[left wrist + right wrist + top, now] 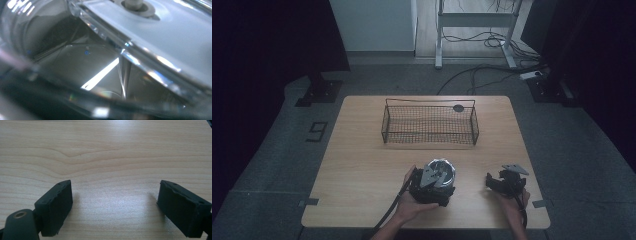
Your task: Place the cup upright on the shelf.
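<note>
glass lid (443, 170) | near centre of table (362, 165), just far of left gripper (432, 187) and touching it | left jaws hidden, grip unclear | right gripper (492, 182) wide open, empty, well right | wire basket (430, 125) straight beyond, far side

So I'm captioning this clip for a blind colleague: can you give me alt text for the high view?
A person's left gripper sits at a shiny, round glass-and-metal object near the front edge of a wooden table. The right gripper rests apart to its right. A wire mesh basket stands farther back.
</note>
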`<state>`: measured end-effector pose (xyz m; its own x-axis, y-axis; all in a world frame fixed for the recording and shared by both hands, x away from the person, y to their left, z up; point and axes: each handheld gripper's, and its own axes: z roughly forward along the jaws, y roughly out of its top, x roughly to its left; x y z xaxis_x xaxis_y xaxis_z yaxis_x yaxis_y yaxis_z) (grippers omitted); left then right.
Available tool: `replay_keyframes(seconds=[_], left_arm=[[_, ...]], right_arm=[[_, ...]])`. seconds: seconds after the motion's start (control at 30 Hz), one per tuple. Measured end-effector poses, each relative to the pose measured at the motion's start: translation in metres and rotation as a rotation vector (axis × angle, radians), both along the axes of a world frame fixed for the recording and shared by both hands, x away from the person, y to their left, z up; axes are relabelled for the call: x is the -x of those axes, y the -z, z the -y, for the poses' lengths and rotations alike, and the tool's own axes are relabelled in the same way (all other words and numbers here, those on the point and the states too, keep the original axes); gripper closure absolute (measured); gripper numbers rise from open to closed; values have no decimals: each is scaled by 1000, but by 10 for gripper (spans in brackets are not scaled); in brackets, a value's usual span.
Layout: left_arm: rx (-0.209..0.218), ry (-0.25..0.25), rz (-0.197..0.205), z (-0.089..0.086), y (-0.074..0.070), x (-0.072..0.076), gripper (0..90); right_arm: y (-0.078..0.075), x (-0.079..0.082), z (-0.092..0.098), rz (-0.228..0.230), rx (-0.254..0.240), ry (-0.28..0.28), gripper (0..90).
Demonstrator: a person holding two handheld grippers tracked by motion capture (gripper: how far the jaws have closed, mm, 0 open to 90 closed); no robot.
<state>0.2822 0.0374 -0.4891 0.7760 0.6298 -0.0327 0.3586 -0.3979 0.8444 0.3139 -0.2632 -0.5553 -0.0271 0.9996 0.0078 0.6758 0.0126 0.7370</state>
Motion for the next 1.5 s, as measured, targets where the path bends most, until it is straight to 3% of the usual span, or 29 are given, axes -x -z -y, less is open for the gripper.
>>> replay_keyframes(seconds=[0.6, 0.77, 1.17, 1.3, 1.5], left_arm=[[2, -12, -13, 0, -1, -1, 36], [32, -16, -37, -7, -4, -7, 37], [58, -56, -20, -21, -27, -16, 38], [48, -63, -9, -23, -33, -17, 38], [69, -63, -6, -22, -43, -21, 38]], right_arm=[[0, 0, 0, 0, -1, -1, 124], [0, 0, 0, 0, -1, -1, 124], [0, 0, 0, 0, -2, 0, 123], [0, -1, 0, 2, -2, 5, 123], [0, -2, 0, 2, -2, 6, 124]])
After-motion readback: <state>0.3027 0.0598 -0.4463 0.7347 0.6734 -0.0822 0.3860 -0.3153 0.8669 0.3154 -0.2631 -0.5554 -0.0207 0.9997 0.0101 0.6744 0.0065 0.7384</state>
